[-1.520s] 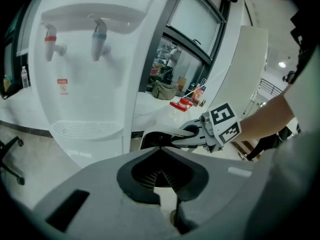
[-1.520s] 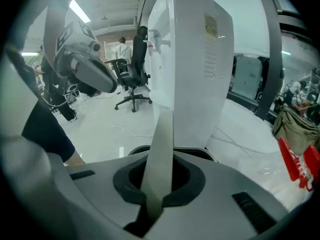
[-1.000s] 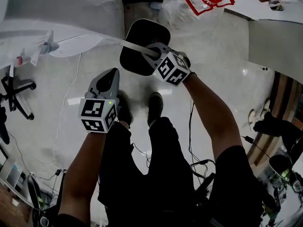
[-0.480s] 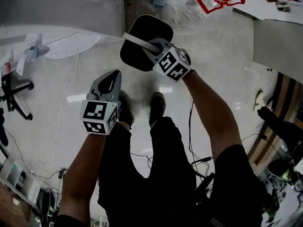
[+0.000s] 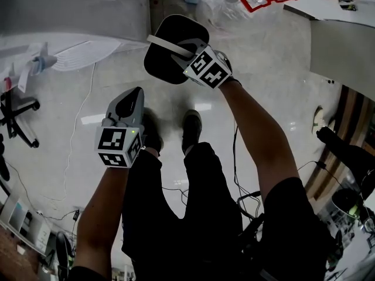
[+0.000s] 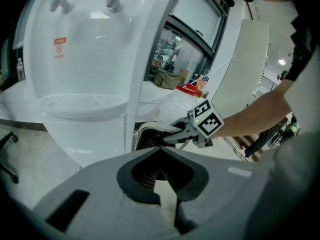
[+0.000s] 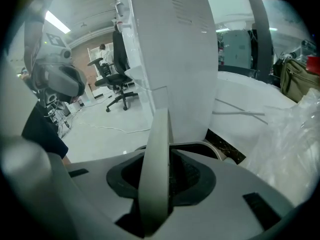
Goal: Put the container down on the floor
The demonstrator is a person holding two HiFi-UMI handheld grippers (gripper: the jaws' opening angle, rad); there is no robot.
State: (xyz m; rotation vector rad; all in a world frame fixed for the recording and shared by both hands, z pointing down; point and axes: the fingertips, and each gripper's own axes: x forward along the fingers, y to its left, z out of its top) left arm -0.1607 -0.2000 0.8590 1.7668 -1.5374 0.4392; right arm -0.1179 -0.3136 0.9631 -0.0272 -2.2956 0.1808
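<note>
The container (image 5: pixel 170 54) is a black bin with a pale strap handle (image 5: pixel 167 44), low over the pale floor in front of my feet. My right gripper (image 5: pixel 186 56) reaches over its rim with the handle (image 7: pixel 157 164) standing upright between the jaws. The jaws are opening, and dark gaps show on both sides of the strap. My left gripper (image 5: pixel 136 92) hovers nearer my left foot, shut with nothing in it. From the left gripper view, its pads (image 6: pixel 161 170) meet, and the bin (image 6: pixel 147 139) and the right gripper (image 6: pixel 167 139) lie ahead.
A white water dispenser (image 6: pixel 85 74) stands right behind the bin. A clear plastic bag with red print (image 5: pixel 234 4) lies to the bin's right. An office chair base (image 5: pixel 17 110) and a thin cable (image 5: pixel 82 122) are on the floor at left. My shoes (image 5: pixel 192 127) stand just short of the bin.
The bin and my right gripper have shifted a little left and farther from me. The left gripper has barely moved.
</note>
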